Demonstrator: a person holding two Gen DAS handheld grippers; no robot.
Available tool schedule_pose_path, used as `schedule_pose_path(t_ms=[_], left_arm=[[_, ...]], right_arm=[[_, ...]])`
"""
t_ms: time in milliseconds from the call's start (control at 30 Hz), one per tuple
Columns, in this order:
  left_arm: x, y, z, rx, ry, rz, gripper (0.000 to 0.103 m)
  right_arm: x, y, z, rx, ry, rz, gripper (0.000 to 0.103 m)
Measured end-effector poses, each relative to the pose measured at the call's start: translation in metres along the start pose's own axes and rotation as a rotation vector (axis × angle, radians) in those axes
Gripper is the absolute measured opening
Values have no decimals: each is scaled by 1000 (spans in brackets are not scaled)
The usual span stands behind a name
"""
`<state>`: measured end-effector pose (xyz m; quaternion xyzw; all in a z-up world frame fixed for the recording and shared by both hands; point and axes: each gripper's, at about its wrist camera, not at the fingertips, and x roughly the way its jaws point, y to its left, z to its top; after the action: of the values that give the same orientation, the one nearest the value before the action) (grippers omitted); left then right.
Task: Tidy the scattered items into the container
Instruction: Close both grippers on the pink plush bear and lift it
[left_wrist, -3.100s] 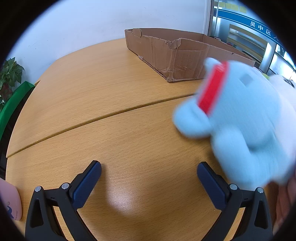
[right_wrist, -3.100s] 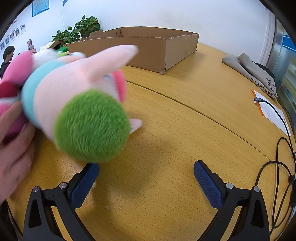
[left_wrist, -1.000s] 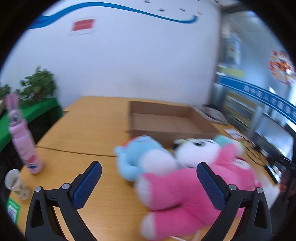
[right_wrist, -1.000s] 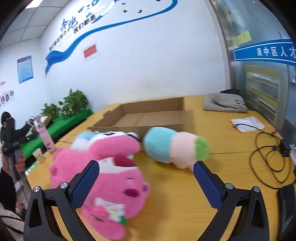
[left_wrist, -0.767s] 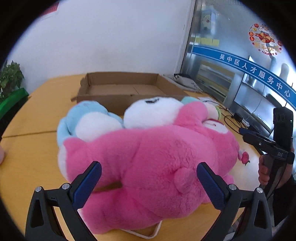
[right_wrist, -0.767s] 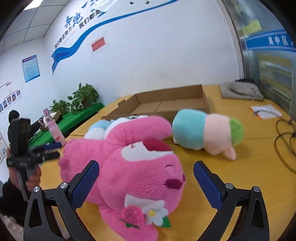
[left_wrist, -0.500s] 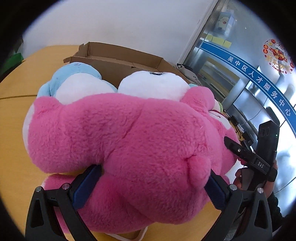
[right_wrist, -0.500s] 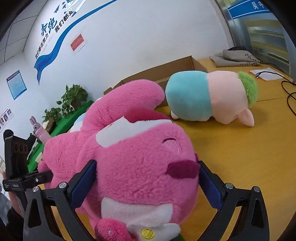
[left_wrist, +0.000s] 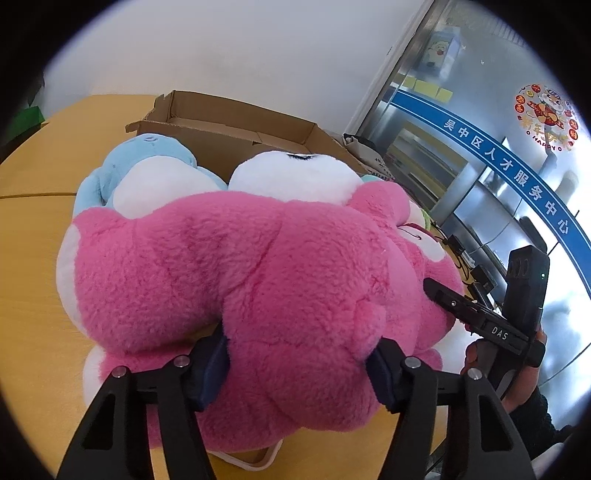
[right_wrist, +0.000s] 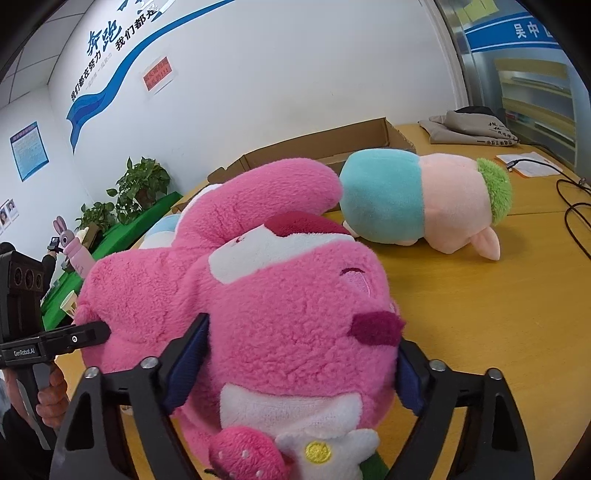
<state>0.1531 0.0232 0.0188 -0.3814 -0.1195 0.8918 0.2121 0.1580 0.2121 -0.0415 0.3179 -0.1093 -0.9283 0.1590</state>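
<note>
A big pink plush (left_wrist: 240, 280) lies on the wooden tabletop (right_wrist: 480, 314) in front of a cardboard box (left_wrist: 236, 129). The left tongs (left_wrist: 299, 369) have just closed on its rear, and the right tongs (right_wrist: 295, 362) on its head

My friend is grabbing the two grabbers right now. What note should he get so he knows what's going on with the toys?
Left gripper: jaws just closed in, pads pressing the pink bear's body.
Right gripper: jaws just closed in, pads squeezing the same bear's head.
The bear lies on the wooden table. The blue plush and a white plush sit behind it, and the teal-and-peach plush lies to the side, all on the table in front of the cardboard box.
Done: no toy shows inside the box.
Left: lift the bear into the box, then the other three.
</note>
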Motion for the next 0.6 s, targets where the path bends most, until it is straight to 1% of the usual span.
schedule_pose_path(t_ms=[100,300,467,600], left_arm=[[-9,-7,-4,5,-13,-3,59],[-42,-26,-5,24,-76,-16,59],[-72,-40,9,55,-146,-19,59],[-90,-51,31,101,-200,-11,59]], right_arm=[[-11,7,1,-17,-13,-8,77],[-39,29,10,-58,-71,-28,72],[-65,51,29,-111,-146,-33,71],[-79,63,55,-135,-206,-31,71]])
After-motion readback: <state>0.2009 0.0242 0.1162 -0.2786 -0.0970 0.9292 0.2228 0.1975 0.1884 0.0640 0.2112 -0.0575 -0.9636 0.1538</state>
